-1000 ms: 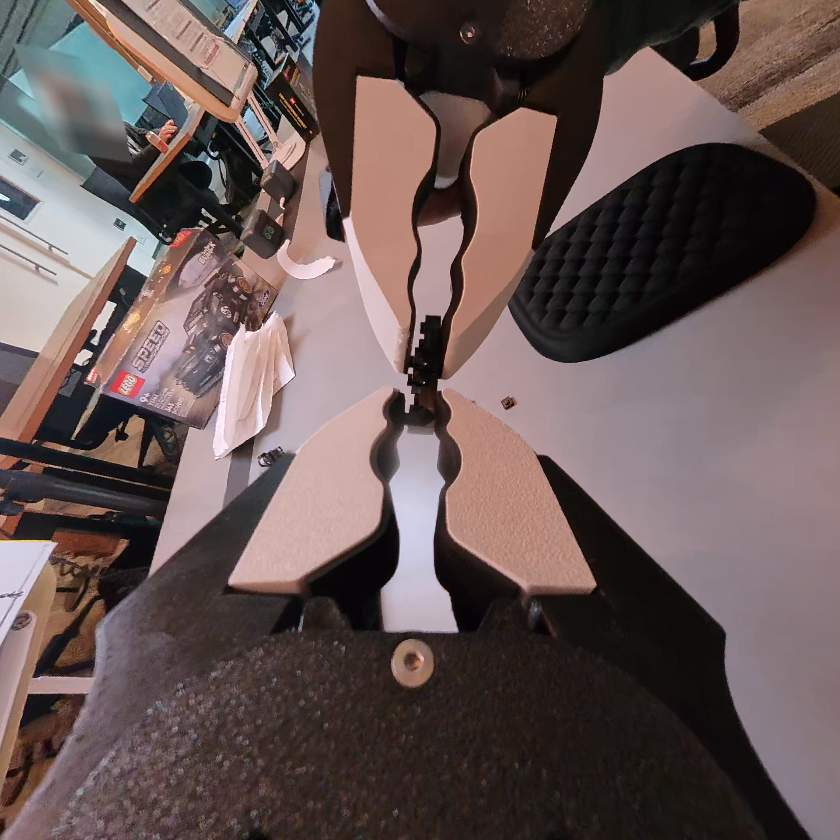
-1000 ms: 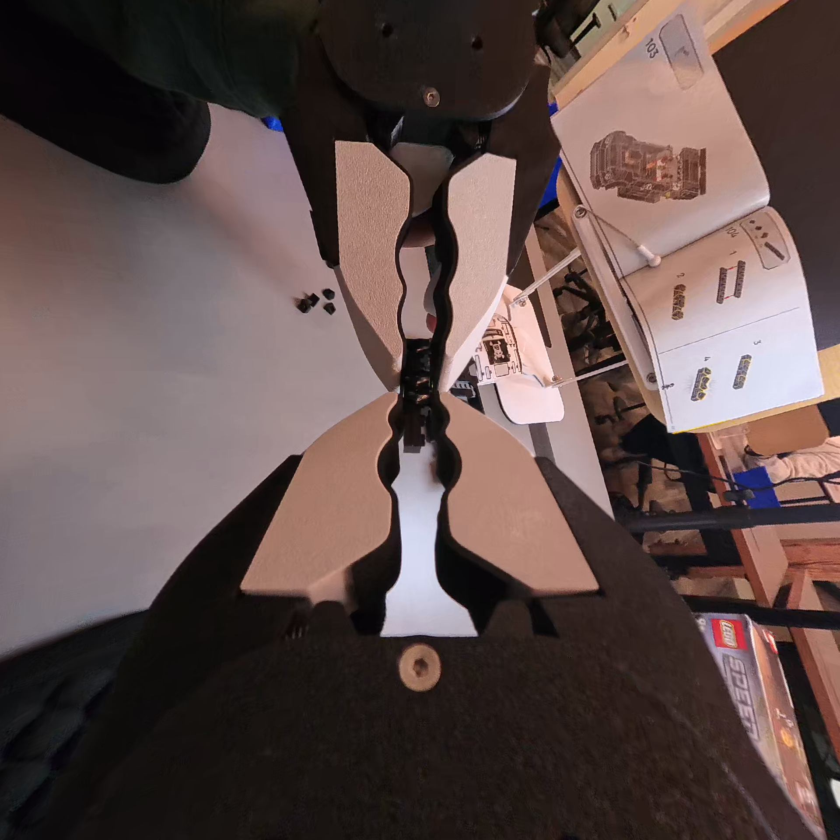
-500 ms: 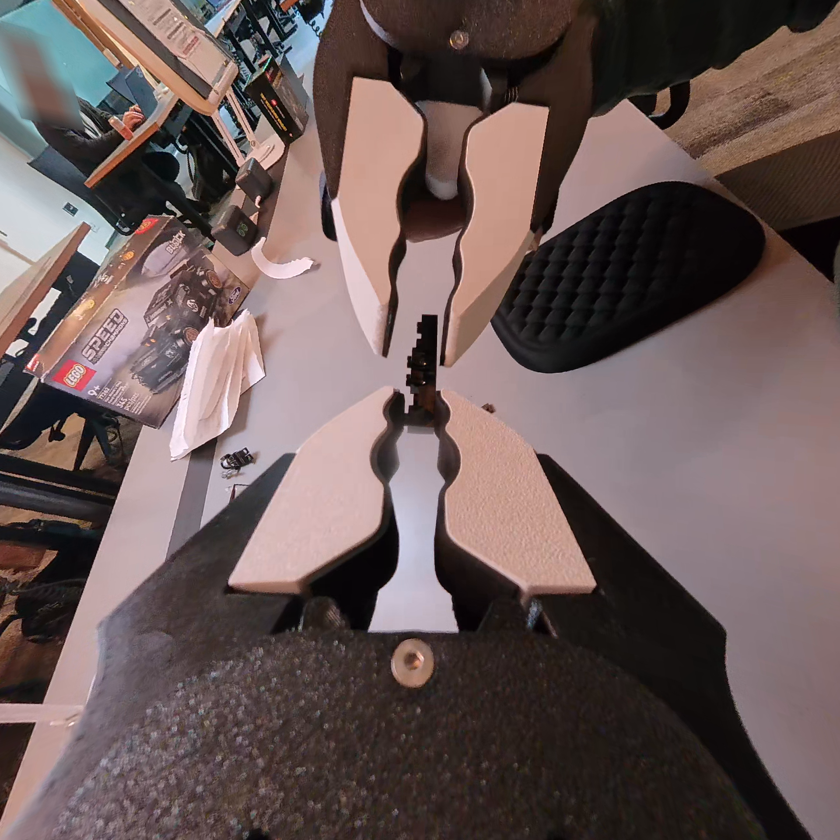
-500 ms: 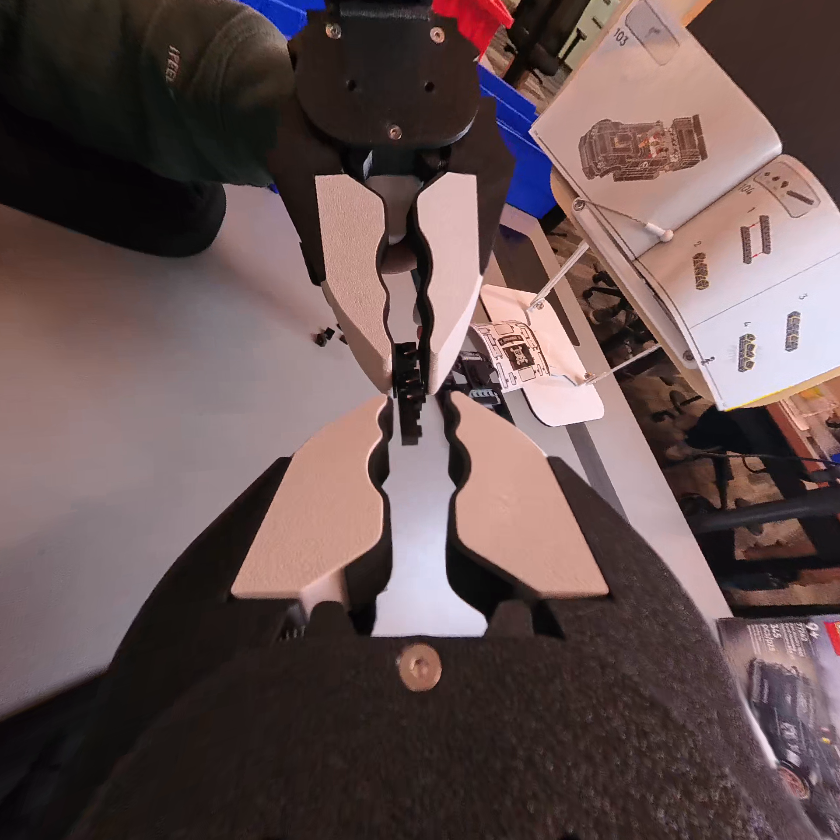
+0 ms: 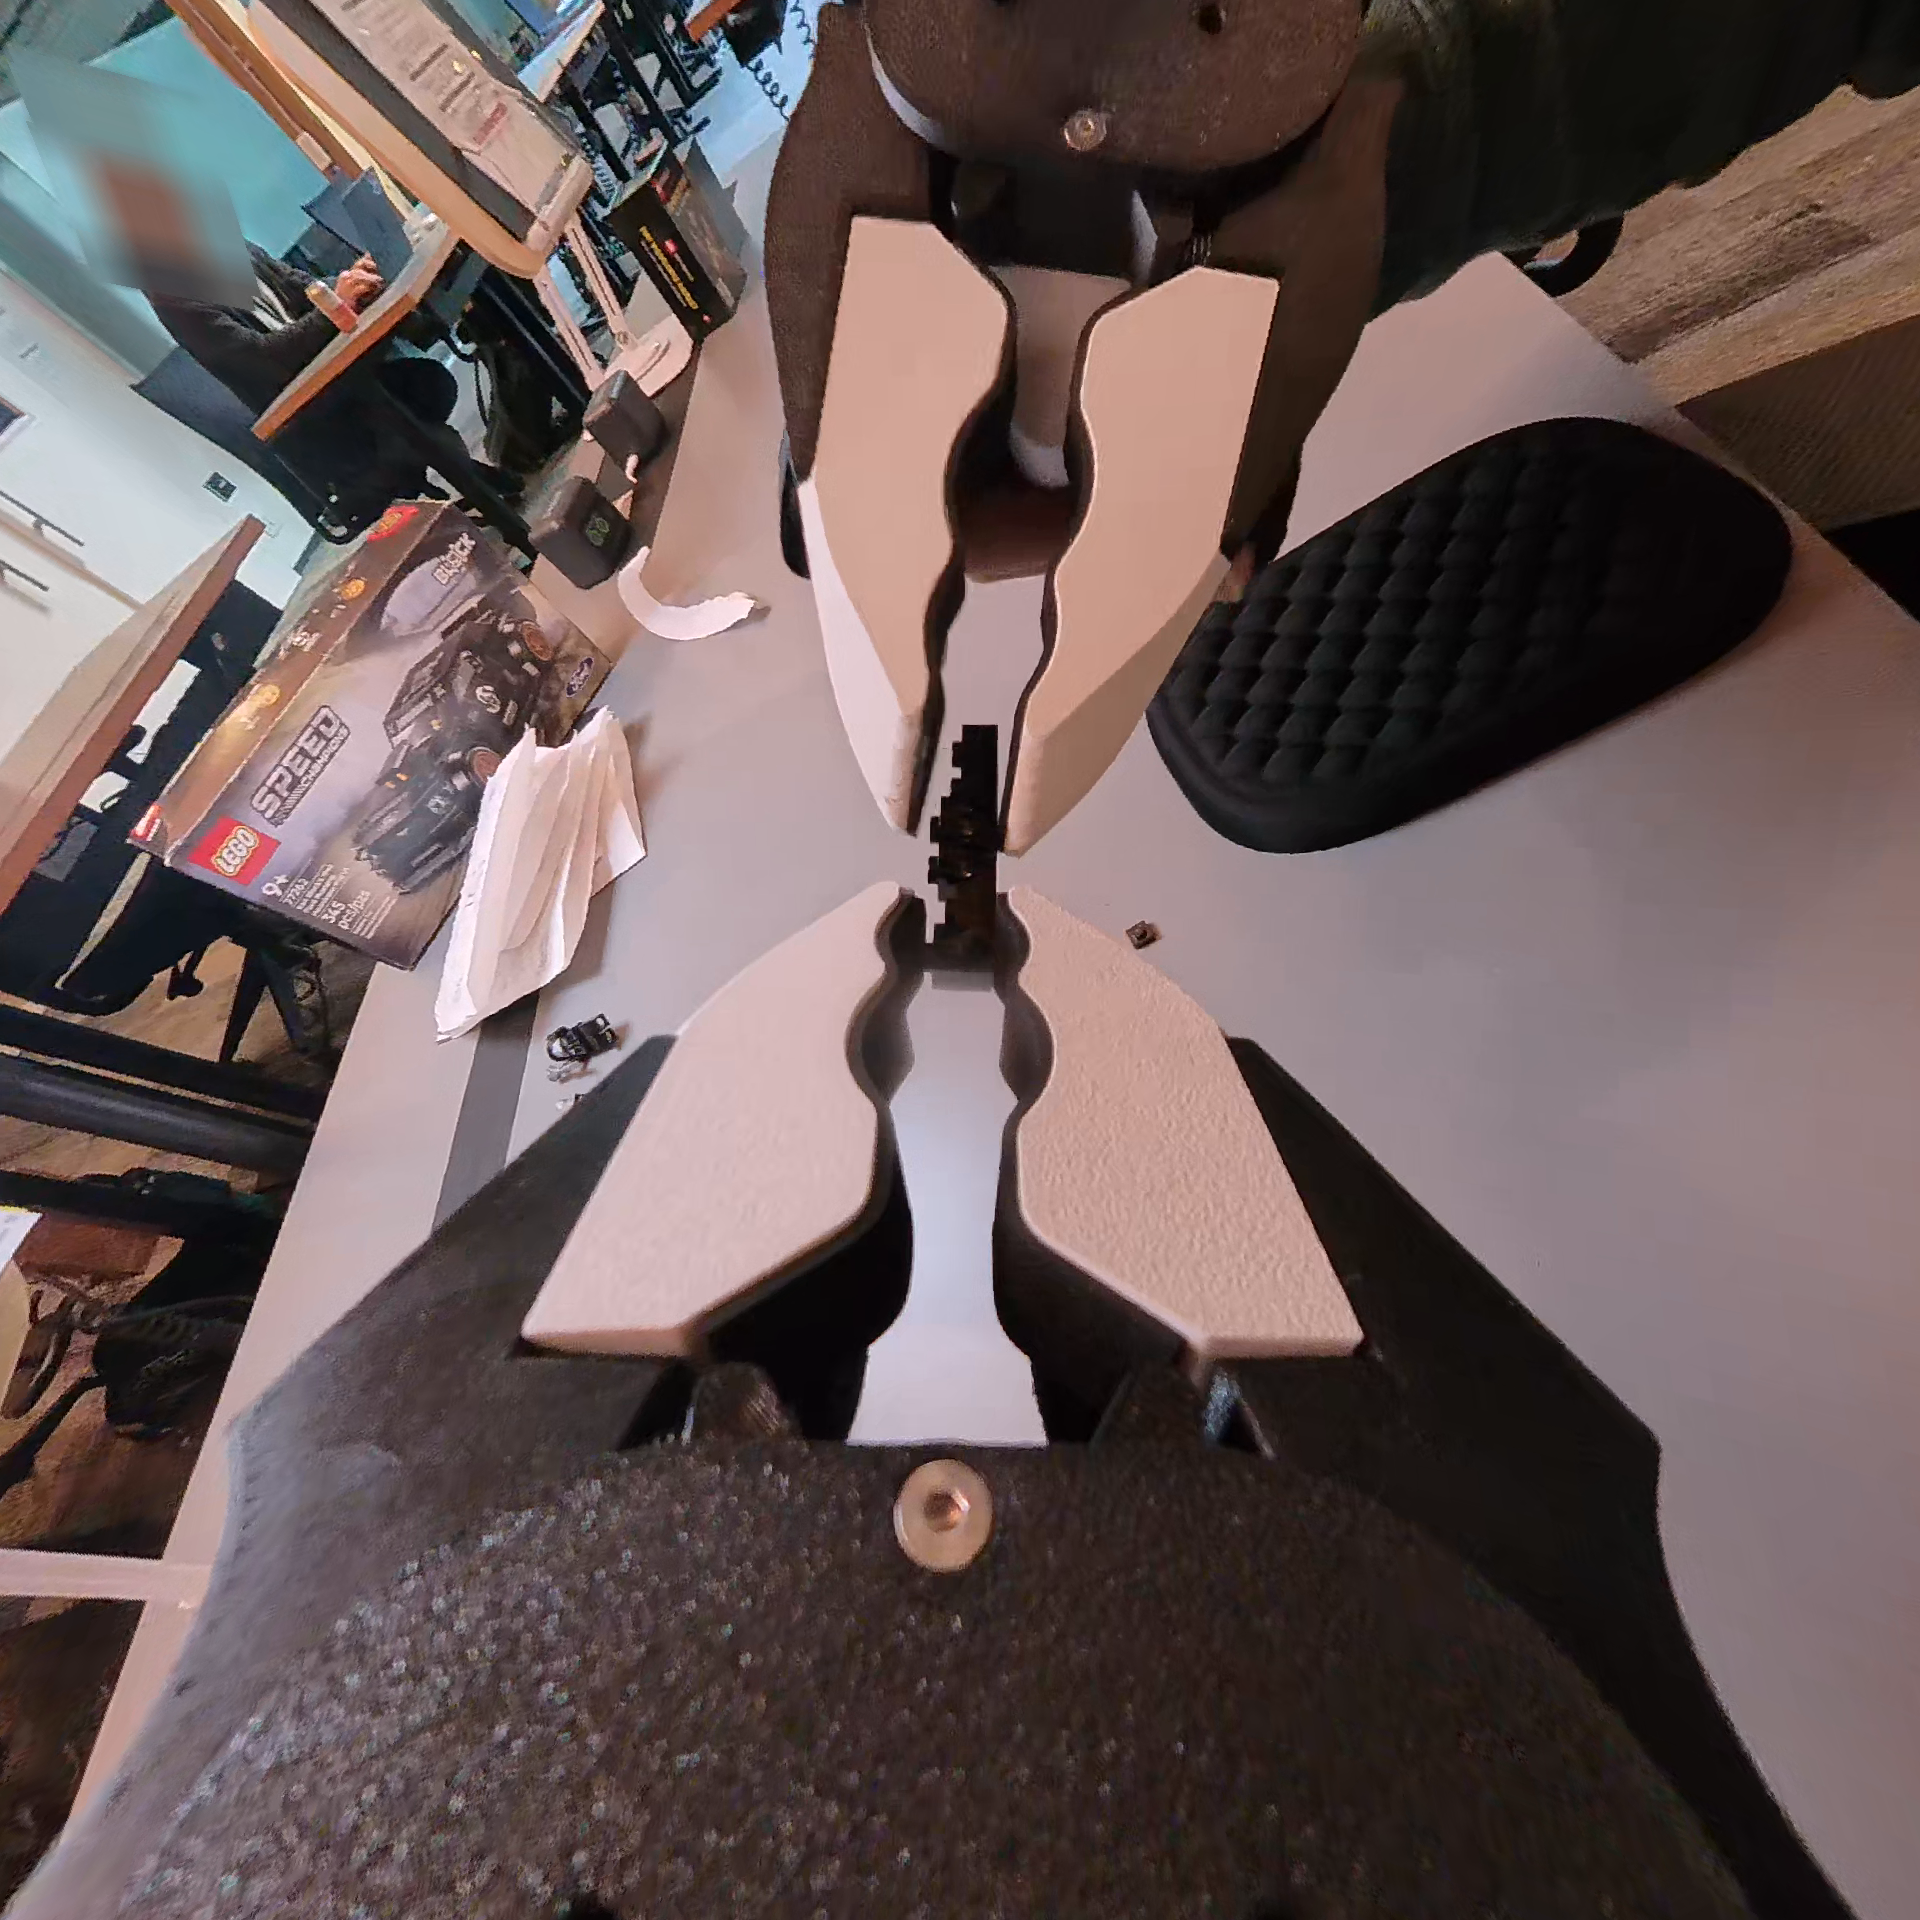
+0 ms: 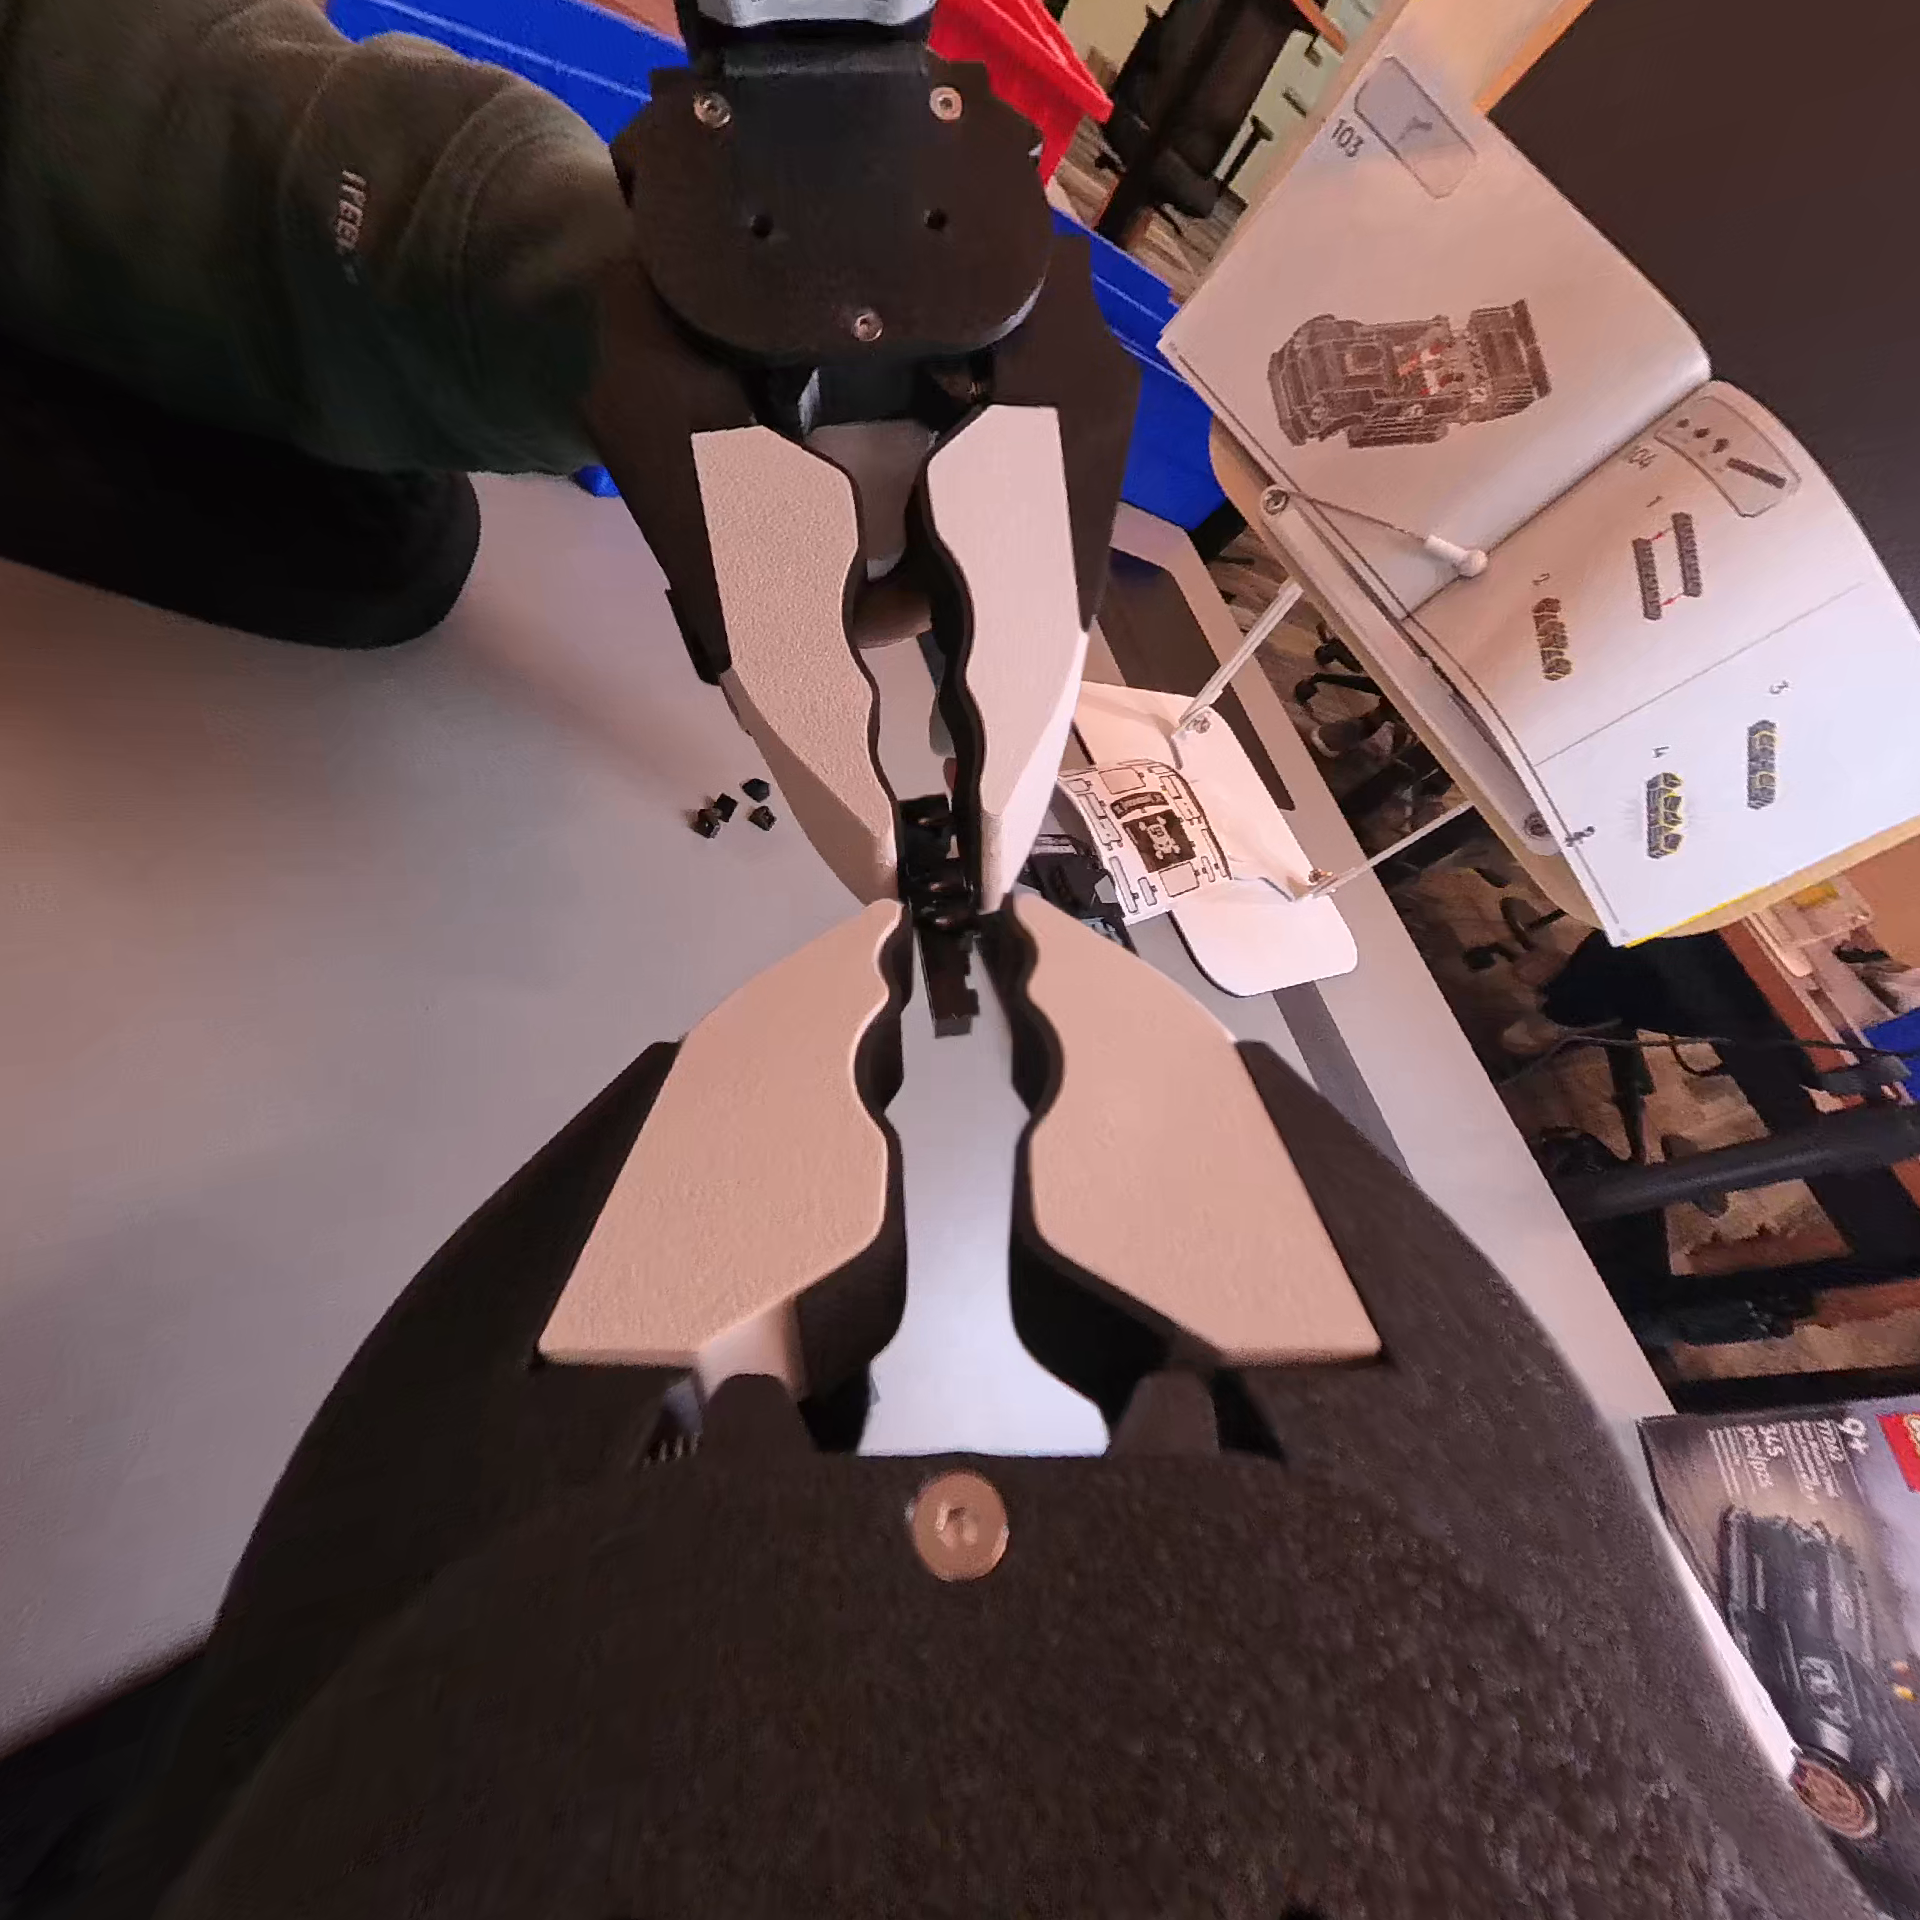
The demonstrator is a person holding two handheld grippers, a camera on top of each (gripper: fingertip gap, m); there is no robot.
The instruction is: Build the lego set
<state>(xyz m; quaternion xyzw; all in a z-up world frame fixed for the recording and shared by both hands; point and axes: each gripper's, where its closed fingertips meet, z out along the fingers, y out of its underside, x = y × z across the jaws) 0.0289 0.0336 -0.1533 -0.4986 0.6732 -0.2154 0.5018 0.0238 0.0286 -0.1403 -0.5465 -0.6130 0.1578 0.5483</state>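
Above pale grey desk: left gripper clamped on small black studded lego assembly; right gripper, at twelve o'clock, slightly parted around it; likely joining step; next, press squarely.

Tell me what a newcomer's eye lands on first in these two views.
First, the two tools meeting tip to tip above the grey table: the left tool pinches one end of a small black lego assembly, and the right tool opposite reaches around its other end. Next, the open instruction booklet propped on a stand at the right view's upper right, and the lego box lying at the table's left edge.
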